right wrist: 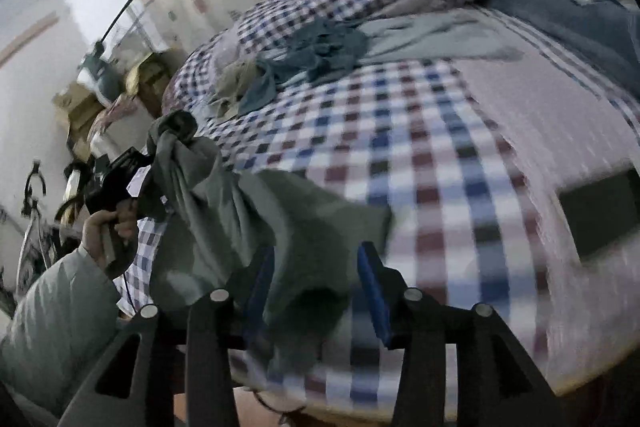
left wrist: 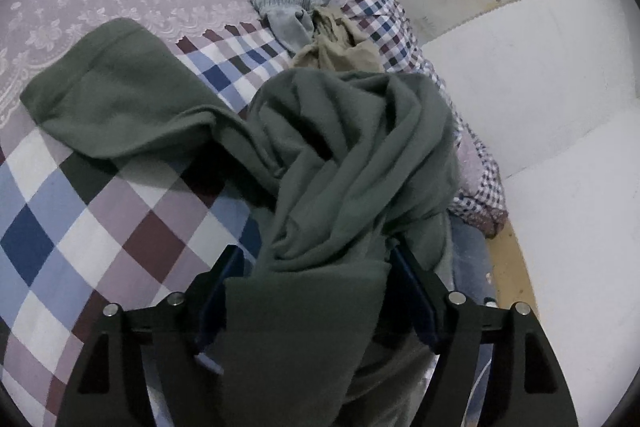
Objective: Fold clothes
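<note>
Green garment (left wrist: 320, 163) between both jaws (bunched)

The left gripper (left wrist: 310, 291) sits at the bottom middle of its own view. Its two blue-padded fingers (left wrist: 416, 303) stand apart, with green cloth (left wrist: 320, 187) bunched between them. In the right wrist view it shows at the middle left, held in a hand (right wrist: 106, 227) with a pale puffy sleeve (right wrist: 52, 323) below it. The right gripper (right wrist: 316, 283) sits at the bottom middle, fingers wide apart (this picture is blurry), with the cloth's edge hanging between them.
</note>
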`<state>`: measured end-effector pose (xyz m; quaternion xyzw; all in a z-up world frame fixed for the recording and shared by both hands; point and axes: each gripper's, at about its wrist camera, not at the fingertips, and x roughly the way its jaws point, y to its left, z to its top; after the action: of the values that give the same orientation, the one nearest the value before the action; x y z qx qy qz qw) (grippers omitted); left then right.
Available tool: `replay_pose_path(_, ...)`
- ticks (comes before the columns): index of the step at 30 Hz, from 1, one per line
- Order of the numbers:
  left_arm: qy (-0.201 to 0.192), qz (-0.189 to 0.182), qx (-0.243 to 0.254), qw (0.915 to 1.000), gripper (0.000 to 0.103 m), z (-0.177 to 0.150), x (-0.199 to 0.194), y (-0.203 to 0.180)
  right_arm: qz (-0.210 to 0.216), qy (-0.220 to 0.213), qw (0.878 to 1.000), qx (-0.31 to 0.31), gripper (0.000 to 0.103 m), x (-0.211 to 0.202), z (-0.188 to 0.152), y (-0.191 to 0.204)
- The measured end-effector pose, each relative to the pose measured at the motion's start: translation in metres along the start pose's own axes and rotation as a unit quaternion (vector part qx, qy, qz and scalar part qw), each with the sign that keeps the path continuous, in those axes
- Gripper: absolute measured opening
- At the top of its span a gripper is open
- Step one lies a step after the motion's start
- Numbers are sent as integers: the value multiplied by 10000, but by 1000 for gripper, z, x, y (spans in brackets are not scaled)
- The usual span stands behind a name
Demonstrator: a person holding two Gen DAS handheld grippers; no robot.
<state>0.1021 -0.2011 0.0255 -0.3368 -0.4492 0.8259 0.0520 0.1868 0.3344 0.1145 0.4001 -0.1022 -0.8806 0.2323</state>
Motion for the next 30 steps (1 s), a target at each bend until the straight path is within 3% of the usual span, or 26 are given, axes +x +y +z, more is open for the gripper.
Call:
replay_pose_path(6, -4, -102, -128, 9999, 78, 7, 13, -1, 270, 304, 9955, -857, 50, 82, 67, 34)
replay_pose_path(13, 501, 84, 355, 9981, 75, 15, 46, -19, 857, 343, 9892, -1135, 50, 171, 105, 70)
replay_pose_path(16, 607, 62, 605, 9963, 67, 18, 57, -30, 1174, 265, 9887, -898, 50, 186, 107, 70)
replay_pose_path(21, 559, -32, 939, 9940, 41, 9, 73, -52, 1375, 110, 9900, -295, 50, 198, 118, 55)
replay_pose_path(24, 548, -291, 1200, 9908, 32, 0, 77, -72, 1459, -1, 9893, -37, 51, 191, 123, 39)
replay_pose_path(26, 576, -665, 1416, 9860, 28, -9, 74, -87, 1518, -34, 9884, 32, 52, 186, 126, 32)
replay_pose_path(29, 732, -1591, 1933, 9654, 23, -27, 66, -113, 1606, -83, 9869, 135, 52, 178, 129, 23)
replay_pose_path(30, 783, -1589, 1994, 9638, 23, -29, 67, -115, 1635, -100, 9863, 169, 52, 176, 130, 19)
